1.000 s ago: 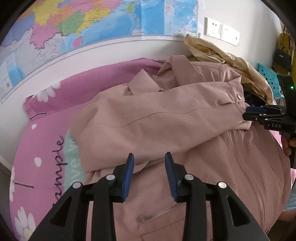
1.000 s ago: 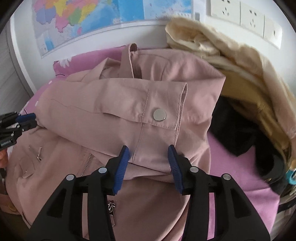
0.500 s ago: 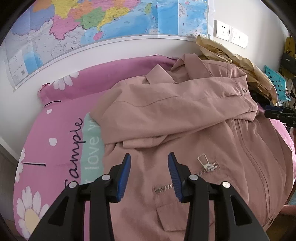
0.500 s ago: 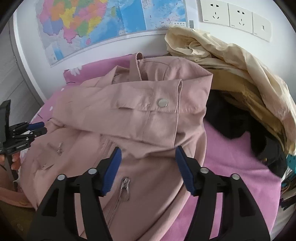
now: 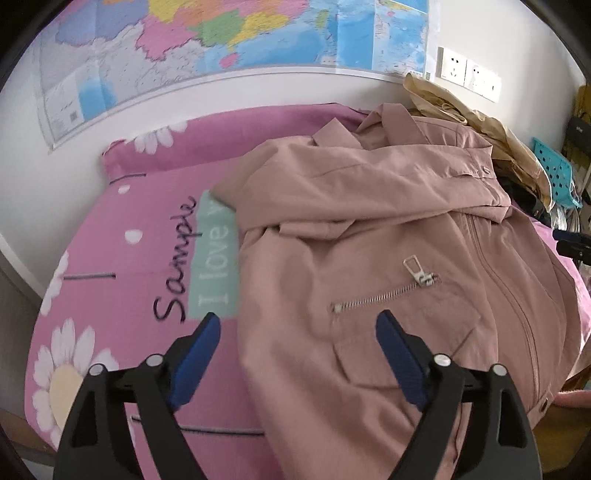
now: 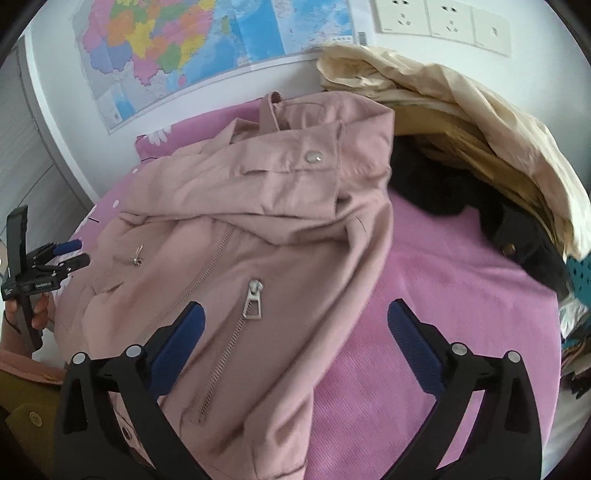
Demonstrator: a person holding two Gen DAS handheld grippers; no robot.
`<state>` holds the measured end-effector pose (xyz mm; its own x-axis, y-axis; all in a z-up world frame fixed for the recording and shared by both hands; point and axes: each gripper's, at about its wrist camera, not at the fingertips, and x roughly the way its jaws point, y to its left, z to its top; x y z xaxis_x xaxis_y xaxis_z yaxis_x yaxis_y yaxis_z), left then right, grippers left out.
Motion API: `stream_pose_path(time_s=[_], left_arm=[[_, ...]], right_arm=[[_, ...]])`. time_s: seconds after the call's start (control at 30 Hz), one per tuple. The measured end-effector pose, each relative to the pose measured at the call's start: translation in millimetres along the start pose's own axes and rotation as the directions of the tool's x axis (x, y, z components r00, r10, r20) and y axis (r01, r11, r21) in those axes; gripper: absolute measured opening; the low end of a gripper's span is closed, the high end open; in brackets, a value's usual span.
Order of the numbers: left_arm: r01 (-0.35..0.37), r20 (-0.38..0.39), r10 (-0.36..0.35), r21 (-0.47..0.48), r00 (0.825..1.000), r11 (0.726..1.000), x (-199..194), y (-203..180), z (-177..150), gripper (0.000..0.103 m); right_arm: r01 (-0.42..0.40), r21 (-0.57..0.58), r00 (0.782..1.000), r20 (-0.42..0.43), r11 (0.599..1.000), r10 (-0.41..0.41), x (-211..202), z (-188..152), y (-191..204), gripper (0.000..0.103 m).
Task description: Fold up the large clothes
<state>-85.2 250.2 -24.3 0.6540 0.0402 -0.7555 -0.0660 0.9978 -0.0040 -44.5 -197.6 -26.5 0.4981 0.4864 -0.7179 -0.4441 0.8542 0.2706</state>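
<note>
A dusty pink jacket lies on the pink bedsheet with both sleeves folded across its chest. Zipped pockets and the front zip face up. My left gripper hovers over the jacket's lower left edge, its jaws opening wide, nothing pressed between the blue pads. My right gripper hangs over the jacket's lower right edge beside a pocket zip pull, jaws also opening, nothing gripped. In the right wrist view, the left gripper shows at the far left, held by a hand.
A heap of cream and tan clothes and a dark garment lie at the bed's back right. A map and wall sockets are on the wall behind. A teal basket stands at the right.
Both grippers have pulled back from the folded sleeves toward the jacket's hem and their jaws have spread wide. The sleeves stay lying across the chest.
</note>
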Motion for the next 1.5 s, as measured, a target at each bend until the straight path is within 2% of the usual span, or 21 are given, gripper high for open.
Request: stream_pose_path(time_s=[0.07, 0.17, 0.27, 0.43, 0.57, 0.63, 0.7, 0.77, 0.83, 0.9, 0.93, 1.0, 1.03, 1.13, 1.2, 1.27, 1.37, 1.43, 1.5], left_arm=[[0.002, -0.004, -0.002, -0.014, 1.0, 1.0, -3, 4, -6, 0.084], [0.056, -0.026, -0.057, -0.045, 0.998, 0.997, -5, 12, -15, 0.085], [0.062, -0.048, -0.065, -0.061, 0.997, 0.996, -5, 18, -25, 0.085], [0.148, -0.076, -0.159, -0.129, 0.984, 0.981, -9, 35, -40, 0.084], [0.24, -0.107, -0.259, -0.166, 0.96, 0.956, -8, 37, -51, 0.084], [0.282, -0.137, -0.306, -0.172, 0.942, 0.944, -4, 33, -58, 0.083], [0.286, -0.132, -0.305, -0.148, 0.943, 0.947, -6, 28, -62, 0.084], [0.337, -0.133, -0.357, -0.152, 0.925, 0.929, -7, 25, -64, 0.084], [0.417, -0.136, -0.439, -0.164, 0.888, 0.894, -8, 20, -67, 0.086], [0.446, -0.141, -0.466, -0.151, 0.874, 0.882, -10, 13, -69, 0.088], [0.464, -0.145, -0.482, -0.144, 0.864, 0.874, -10, 9, -70, 0.089], [0.529, -0.145, -0.548, -0.154, 0.824, 0.835, -9, 3, -71, 0.09], [0.543, -0.14, -0.564, -0.162, 0.814, 0.824, -8, 1, -71, 0.095], [0.541, -0.128, -0.561, -0.164, 0.818, 0.825, -3, -5, -65, 0.094], [0.531, -0.122, -0.557, -0.191, 0.822, 0.826, 1, -3, -61, 0.084], [0.518, -0.12, -0.55, -0.221, 0.826, 0.826, 7, 2, -56, 0.067], [0.496, -0.124, -0.534, -0.245, 0.836, 0.833, 13, 7, -52, 0.05], [0.495, -0.119, -0.536, -0.258, 0.836, 0.829, 16, 8, -49, 0.051], [0.506, -0.112, -0.543, -0.243, 0.833, 0.827, 15, 4, -49, 0.06]], right_arm=[[-0.013, 0.029, 1.0, -0.01, 1.0, 0.013, -2, -6, -7, 0.098], [-0.048, 0.065, 0.998, -0.033, 0.997, 0.05, -2, -17, -14, 0.098], [-0.075, 0.082, 0.995, -0.06, 0.994, 0.08, 0, -28, -16, 0.098], [-0.145, 0.111, 0.985, -0.082, 0.983, 0.155, 0, -44, -15, 0.098], [-0.174, 0.113, 0.977, -0.102, 0.978, 0.185, 1, -54, -11, 0.098], [-0.171, 0.104, 0.978, -0.103, 0.98, 0.182, 1, -56, -8, 0.098], [-0.208, 0.105, 0.971, -0.1, 0.972, 0.219, -1, -60, -6, 0.098], [-0.256, 0.109, 0.959, -0.1, 0.961, 0.266, -3, -64, -3, 0.098], [-0.289, 0.107, 0.948, -0.106, 0.951, 0.3, -3, -68, 0, 0.097], [-0.294, 0.09, 0.948, -0.102, 0.952, 0.302, -4, -72, 5, 0.096], [-0.313, 0.091, 0.941, -0.102, 0.945, 0.322, -4, -72, 6, 0.093], [-0.342, 0.11, 0.93, -0.099, 0.933, 0.353, -3, -74, 7, 0.089], [-0.343, 0.103, 0.931, -0.095, 0.934, 0.352, -5, -75, 7, 0.089], [-0.351, 0.116, 0.928, -0.087, 0.929, 0.362, -7, -76, 5, 0.082], [-0.382, 0.139, 0.915, -0.079, 0.913, 0.395, -7, -78, 3, 0.07], [-0.388, 0.14, 0.912, -0.084, 0.911, 0.401, -7, -82, 1, 0.068], [-0.391, 0.144, 0.912, -0.073, 0.909, 0.404, -7, -82, 0, 0.068], [-0.401, 0.159, 0.908, -0.062, 0.902, 0.414, -5, -82, -2, 0.068], [-0.406, 0.159, 0.907, -0.053, 0.9, 0.418, -4, -82, -1, 0.068]])
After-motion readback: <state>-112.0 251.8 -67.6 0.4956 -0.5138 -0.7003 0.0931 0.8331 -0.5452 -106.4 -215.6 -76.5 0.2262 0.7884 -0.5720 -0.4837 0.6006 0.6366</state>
